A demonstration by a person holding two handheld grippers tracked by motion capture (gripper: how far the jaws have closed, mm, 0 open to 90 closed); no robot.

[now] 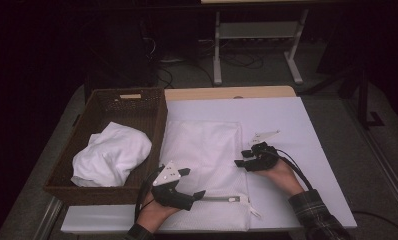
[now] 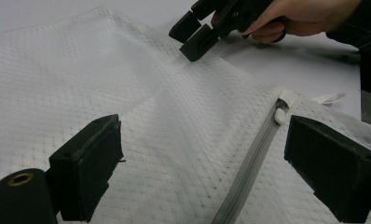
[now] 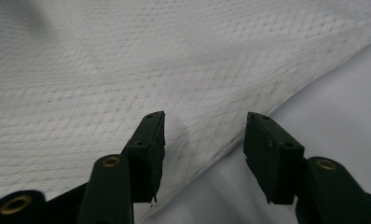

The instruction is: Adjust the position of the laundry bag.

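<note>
Right claw (image 1: 243, 161) hovers half-spread at the right edge of the white mesh laundry bag (image 1: 204, 150) lying flat on the tabletop (image 1: 307, 150), while the left claw (image 1: 196, 184) gapes wide over its zipper (image 1: 222, 198), gripping nothing.

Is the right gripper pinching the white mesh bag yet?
Apart. In the right gripper view the right gripper has open jaws standing either side of the edge of the mesh bag, with clear gaps showing.

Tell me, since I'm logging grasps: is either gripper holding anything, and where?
Nothing is held: both grippers are open over the mesh bag, right gripper straddling its edge.
</note>
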